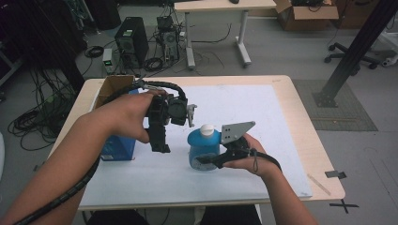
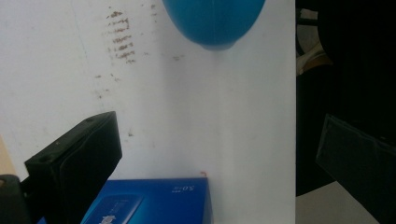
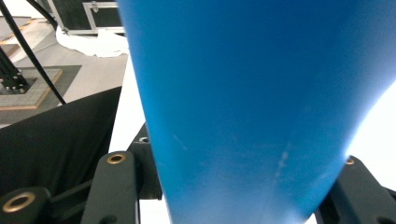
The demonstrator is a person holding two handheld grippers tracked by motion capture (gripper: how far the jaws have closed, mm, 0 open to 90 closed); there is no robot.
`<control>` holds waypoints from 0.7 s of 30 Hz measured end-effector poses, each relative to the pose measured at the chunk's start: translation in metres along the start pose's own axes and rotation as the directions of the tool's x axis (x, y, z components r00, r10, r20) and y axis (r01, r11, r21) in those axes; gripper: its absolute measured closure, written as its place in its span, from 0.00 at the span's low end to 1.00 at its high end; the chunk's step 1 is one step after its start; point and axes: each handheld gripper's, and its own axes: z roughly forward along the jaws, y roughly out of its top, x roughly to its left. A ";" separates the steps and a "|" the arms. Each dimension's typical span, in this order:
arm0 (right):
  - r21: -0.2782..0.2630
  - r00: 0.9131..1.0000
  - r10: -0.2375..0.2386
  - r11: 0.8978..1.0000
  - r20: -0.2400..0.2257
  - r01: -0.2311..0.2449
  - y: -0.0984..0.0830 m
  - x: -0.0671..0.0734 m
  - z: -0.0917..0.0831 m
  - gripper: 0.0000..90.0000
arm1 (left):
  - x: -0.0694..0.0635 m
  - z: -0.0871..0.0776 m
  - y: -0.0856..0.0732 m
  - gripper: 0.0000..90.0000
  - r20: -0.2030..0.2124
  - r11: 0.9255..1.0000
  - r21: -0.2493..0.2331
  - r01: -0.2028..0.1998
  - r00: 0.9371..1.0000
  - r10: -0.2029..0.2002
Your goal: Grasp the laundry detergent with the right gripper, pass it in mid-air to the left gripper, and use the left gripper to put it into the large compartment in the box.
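A blue bottle (image 1: 202, 146) with a white cap (image 1: 207, 130) stands on the white mat (image 1: 244, 108), right of the table's middle. My right gripper (image 1: 205, 161) comes in from the right and is shut on the bottle's lower body. In the right gripper view the blue bottle (image 3: 257, 107) sits between the two black jaws, which press on its sides. My left gripper (image 1: 159, 146) hangs above the mat left of the bottle, pointing down, open with nothing between its jaws. In the left gripper view the bottle (image 2: 215, 23) is at the top and my left gripper (image 2: 215, 158) is over bare mat.
A blue carton (image 1: 118, 146) lies on the mat under my left hand; the blue carton (image 2: 154, 200) is also at the bottom of the left gripper view. An open cardboard box (image 1: 112, 86) stands at the table's back left corner. Computers and cables cover the floor beyond.
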 end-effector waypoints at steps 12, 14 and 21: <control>-0.020 1.000 -0.008 1.000 -0.024 0.007 0.006 0.003 0.016 0.50 | 0.000 0.004 0.007 0.00 0.006 1.000 0.005 -0.008 1.000 0.008; -0.024 1.000 -0.006 1.000 -0.030 0.005 0.007 0.004 0.018 0.50 | 0.000 0.005 0.007 0.00 0.008 1.000 0.003 -0.006 1.000 0.006; -0.020 0.999 -0.017 1.000 -0.036 0.017 0.011 0.005 0.026 0.50 | 0.000 0.008 0.009 0.00 0.015 1.000 0.006 -0.006 1.000 0.006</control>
